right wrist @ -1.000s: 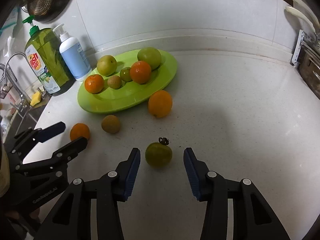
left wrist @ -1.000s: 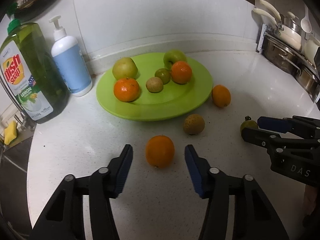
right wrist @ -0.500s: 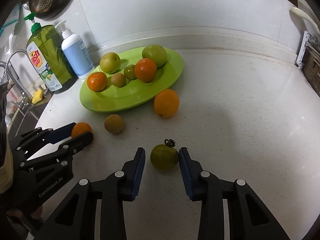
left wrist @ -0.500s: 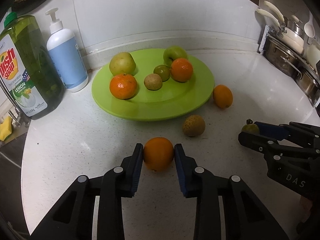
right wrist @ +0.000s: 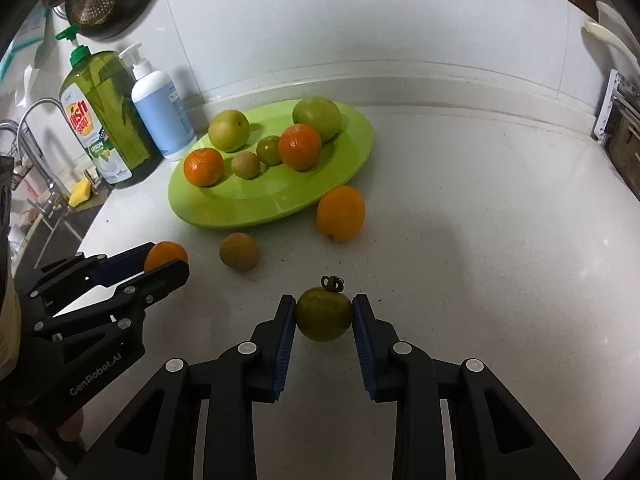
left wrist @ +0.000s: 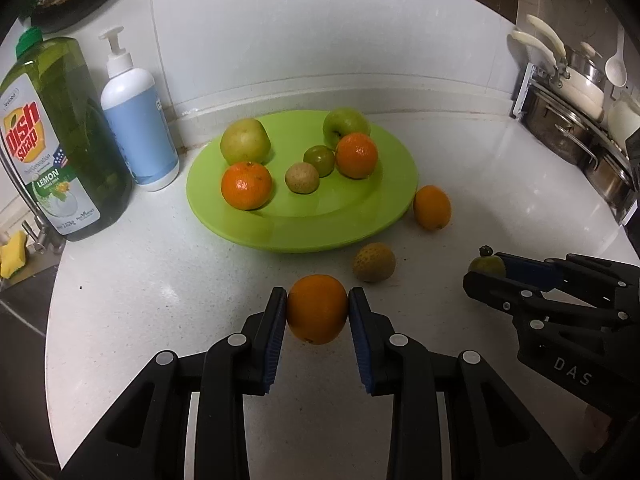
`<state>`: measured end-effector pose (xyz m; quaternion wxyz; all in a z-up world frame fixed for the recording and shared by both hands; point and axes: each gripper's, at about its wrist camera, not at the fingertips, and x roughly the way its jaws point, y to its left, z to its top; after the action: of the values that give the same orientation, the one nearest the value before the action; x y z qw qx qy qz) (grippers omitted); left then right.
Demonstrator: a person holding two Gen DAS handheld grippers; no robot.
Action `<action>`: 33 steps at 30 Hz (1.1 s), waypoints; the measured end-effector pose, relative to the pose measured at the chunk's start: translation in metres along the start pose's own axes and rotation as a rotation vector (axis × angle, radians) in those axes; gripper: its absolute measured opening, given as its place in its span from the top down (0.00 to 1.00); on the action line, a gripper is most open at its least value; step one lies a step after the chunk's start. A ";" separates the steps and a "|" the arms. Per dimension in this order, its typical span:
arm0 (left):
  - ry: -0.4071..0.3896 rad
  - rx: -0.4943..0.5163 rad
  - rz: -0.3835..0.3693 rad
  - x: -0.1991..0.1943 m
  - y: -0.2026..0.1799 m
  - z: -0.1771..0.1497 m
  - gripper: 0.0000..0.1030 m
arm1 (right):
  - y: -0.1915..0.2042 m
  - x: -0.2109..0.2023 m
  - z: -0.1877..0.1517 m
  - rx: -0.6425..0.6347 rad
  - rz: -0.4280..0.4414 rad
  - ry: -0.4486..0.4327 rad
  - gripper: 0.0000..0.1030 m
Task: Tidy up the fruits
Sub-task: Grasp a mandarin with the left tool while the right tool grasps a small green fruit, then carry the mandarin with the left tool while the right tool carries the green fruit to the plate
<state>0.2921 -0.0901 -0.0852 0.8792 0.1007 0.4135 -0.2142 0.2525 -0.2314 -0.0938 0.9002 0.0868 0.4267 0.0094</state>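
My left gripper (left wrist: 317, 309) is shut on an orange (left wrist: 317, 308) low over the white counter, in front of the green plate (left wrist: 304, 220). My right gripper (right wrist: 324, 314) is shut on a green tomato (right wrist: 324, 313) with a dry stem. The plate holds several fruits: two mandarins, two green apples, a small green fruit and a brown one. Another orange (right wrist: 341, 212) and a brown round fruit (right wrist: 239, 257) lie on the counter beside the plate's near rim. In the left wrist view the right gripper (left wrist: 486, 270) shows at the right with the tomato (left wrist: 486, 265).
A green dish soap bottle (left wrist: 60, 140) and a white-blue pump bottle (left wrist: 138, 120) stand left of the plate by the wall. Pots on a rack (left wrist: 576, 112) are at the far right. A sink with a tap (right wrist: 36, 152) lies beyond the counter's left edge.
Both grippers moved forward and closed: the left onto the orange, the right onto the green tomato. Both fruits now sit between the pads.
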 end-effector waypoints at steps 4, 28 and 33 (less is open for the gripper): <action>-0.015 0.001 0.002 -0.008 -0.001 0.000 0.69 | 0.002 -0.006 0.000 -0.004 0.003 -0.015 0.71; -0.154 -0.008 0.036 -0.060 -0.001 0.020 0.69 | 0.015 -0.055 0.024 -0.046 0.053 -0.156 0.71; -0.160 -0.010 0.040 -0.056 0.003 0.029 0.69 | 0.020 -0.051 0.036 -0.076 0.062 -0.167 0.71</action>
<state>0.2814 -0.0815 -0.0233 0.9141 0.0873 0.3407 -0.2018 0.2487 -0.2216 -0.0289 0.9345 0.0663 0.3468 0.0460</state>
